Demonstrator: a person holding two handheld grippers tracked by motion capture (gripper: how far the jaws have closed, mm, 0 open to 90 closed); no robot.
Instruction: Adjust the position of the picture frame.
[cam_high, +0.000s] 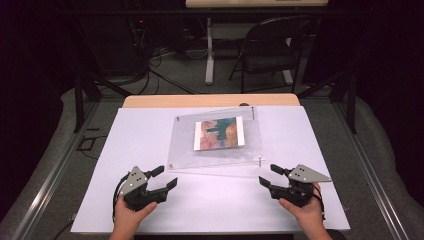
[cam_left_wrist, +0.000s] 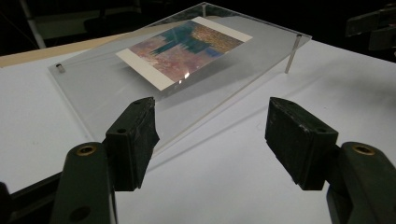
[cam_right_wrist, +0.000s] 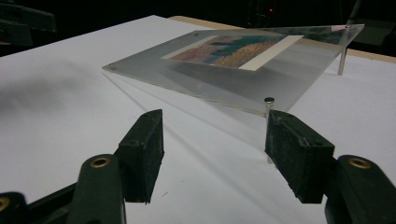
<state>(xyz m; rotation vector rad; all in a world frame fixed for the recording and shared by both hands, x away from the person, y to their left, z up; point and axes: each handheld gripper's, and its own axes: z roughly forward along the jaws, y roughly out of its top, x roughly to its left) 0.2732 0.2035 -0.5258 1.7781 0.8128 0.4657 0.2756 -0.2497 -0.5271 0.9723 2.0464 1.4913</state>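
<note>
A clear acrylic frame (cam_high: 215, 150) lies in the middle of the white table sheet (cam_high: 150, 135), with a colourful printed picture (cam_high: 219, 133) inside it. Small metal posts stand at its corners, and its right side sits raised off the sheet. My left gripper (cam_high: 163, 176) rests open near the frame's front left corner, a little short of it. My right gripper (cam_high: 271, 175) rests open just off the front right corner. From the left gripper view the frame (cam_left_wrist: 187, 79) lies ahead of the open jaws. From the right gripper view a corner post (cam_right_wrist: 269, 107) stands just beyond the right jaw.
The white sheet covers a wooden table (cam_high: 210, 100) whose far edge shows behind the frame. Beyond the table stand a dark folding chair (cam_high: 272, 50) and cables on the floor. Metal rails (cam_high: 45, 185) run along both sides.
</note>
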